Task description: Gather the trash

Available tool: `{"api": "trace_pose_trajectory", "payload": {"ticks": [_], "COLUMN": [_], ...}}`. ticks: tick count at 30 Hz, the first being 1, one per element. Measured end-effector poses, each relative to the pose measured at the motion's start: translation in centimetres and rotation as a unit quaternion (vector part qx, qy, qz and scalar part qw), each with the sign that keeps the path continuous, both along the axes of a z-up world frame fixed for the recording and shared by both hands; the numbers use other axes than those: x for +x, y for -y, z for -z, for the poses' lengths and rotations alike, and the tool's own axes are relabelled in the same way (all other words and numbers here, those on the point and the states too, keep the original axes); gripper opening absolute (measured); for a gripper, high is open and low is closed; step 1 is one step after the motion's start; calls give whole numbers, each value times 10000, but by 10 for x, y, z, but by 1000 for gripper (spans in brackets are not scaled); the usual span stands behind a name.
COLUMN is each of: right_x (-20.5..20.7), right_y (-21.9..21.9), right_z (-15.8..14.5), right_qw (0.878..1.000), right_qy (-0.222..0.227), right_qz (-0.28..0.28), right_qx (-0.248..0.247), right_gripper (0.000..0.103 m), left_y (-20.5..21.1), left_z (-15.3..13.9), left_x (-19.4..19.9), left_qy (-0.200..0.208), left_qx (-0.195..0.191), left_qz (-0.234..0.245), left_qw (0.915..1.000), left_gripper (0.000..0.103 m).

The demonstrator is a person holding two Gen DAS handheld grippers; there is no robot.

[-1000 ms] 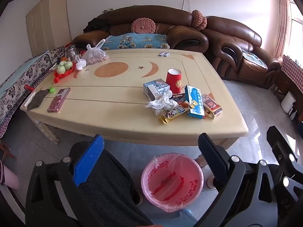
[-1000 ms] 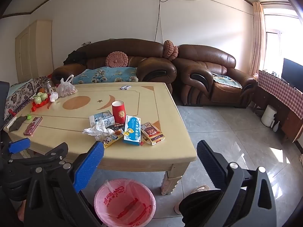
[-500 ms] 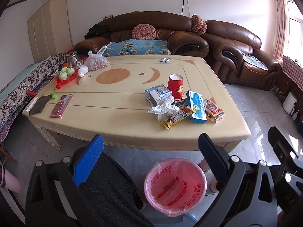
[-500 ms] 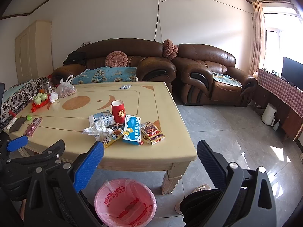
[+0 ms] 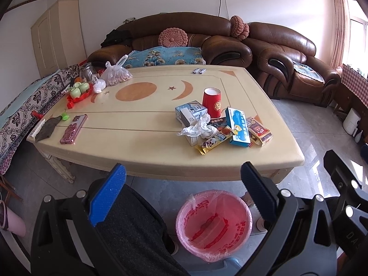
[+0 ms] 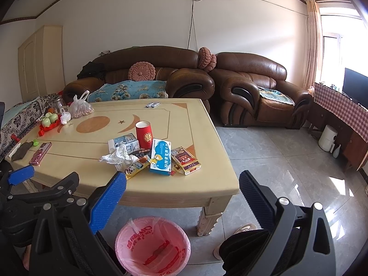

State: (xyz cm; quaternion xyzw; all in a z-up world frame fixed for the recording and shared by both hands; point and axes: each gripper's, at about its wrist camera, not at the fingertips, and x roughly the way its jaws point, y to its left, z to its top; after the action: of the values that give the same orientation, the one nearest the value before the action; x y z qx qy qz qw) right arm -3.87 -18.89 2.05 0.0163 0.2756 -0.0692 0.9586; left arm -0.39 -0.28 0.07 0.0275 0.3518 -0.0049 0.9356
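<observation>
Both views have lifted slightly, so the tabletop sits lower in frame. Below its near edge stands the pink-lined bin. Left tool and right tool hover spread wide, empty. Trash clusters mid-tabletop: stiff blue box, light red cup, soft crumpled tissue, best pinched at its bulk.

Cup behind wrappers on table; bin on floor before it.

We see brown leather sofas beyond the desk, white walls, a sunlit window, and grey tiled floor.
</observation>
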Motion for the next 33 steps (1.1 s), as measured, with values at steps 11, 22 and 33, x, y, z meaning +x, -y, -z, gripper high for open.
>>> {"api": "trace_pose_trajectory", "payload": {"ticks": [11, 22, 33], "right_x": [-3, 6, 8], "right_y": [4, -1, -1], "right_z": [0, 15, 17], "right_qw": [10000, 10000, 10000], "right_qy": [-5, -23, -38], "right_qz": [-9, -16, -29], "right_qx": [31, 42, 62], "right_gripper": [96, 96, 96], "left_y": [0, 2, 0], "left_z": [3, 5, 5], "left_x": [3, 0, 3], "left_qy": [-50, -78, -88], "left_qx": [1, 15, 21], "left_qz": [-50, -30, -38], "left_qw": [10000, 10000, 10000], "left_gripper": [98, 98, 98]}}
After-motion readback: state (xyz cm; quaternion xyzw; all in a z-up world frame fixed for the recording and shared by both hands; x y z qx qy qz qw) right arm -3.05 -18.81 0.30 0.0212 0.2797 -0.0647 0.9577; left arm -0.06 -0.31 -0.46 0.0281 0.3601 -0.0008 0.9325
